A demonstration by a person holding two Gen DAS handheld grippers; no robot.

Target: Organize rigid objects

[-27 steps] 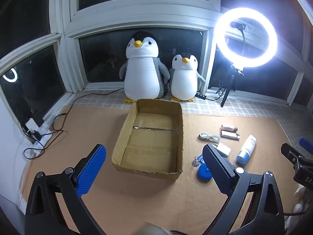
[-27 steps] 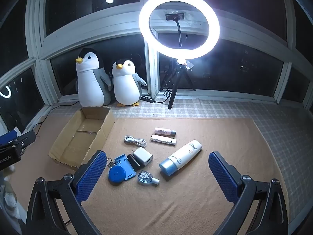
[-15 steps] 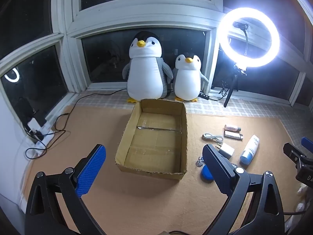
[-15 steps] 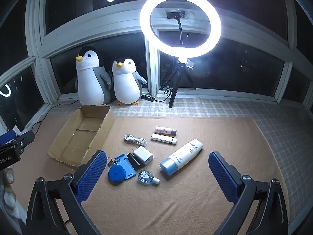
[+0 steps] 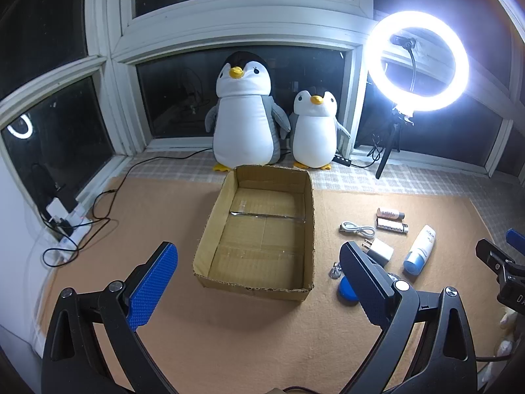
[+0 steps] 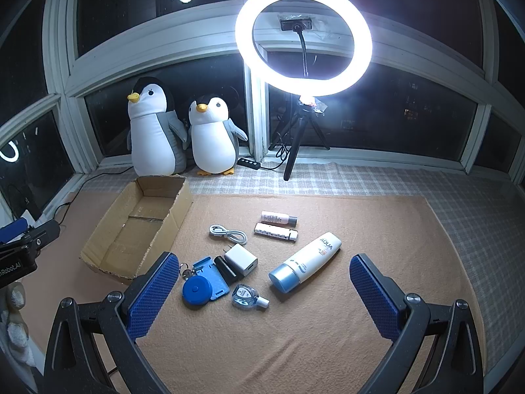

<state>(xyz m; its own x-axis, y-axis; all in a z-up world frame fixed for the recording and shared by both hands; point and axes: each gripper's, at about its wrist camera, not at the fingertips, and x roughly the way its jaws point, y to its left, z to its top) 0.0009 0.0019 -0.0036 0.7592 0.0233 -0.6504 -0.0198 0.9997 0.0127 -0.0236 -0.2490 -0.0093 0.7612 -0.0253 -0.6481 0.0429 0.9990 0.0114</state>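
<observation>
Two handheld grippers hover above a tan mat (image 6: 311,328) by a dark window, both angled down.

Left gripper (image 5: 259,275): jaws spread wide, nothing btwn them. Seen btwn its blue pads, an open cardboard box (image 5: 259,229) sits on the mat at approx. 12 o'clock from the gripper, empty inside, tape strip across its floor.

Right gripper (image 6: 262,282): jaws also spread wide, gripping nothing. The loose items lie on the mat ahead of it, just right of the box, w/ none in the box:
- white-and-blue AQUA tube (image 6: 305,262), lying flat, at 1 o'clock from the gripper
- white charger plug (image 6: 241,258), at 11 o'clock, touching a black block (image 6: 224,269)
- blue flat holder (image 6: 210,275) and round blue tape measure (image 6: 196,290) w/ keyring, at 9 o'clock, close to the left pad
- small clear bottle (image 6: 246,296), at 7 o'clock
- coiled white cable (image 6: 228,233), further out at 11 o'clock
- two small pink tubes (image 6: 279,225), side by side, at 12 o'clock, beyond the AQUA tube

Background: two plush penguins (image 6: 183,131) stand against the window behind the box. A lit ring light (image 6: 303,37) on a tripod stands right of them. Power strip and cables (image 5: 65,226) at far left of the left-wrist view.
</observation>
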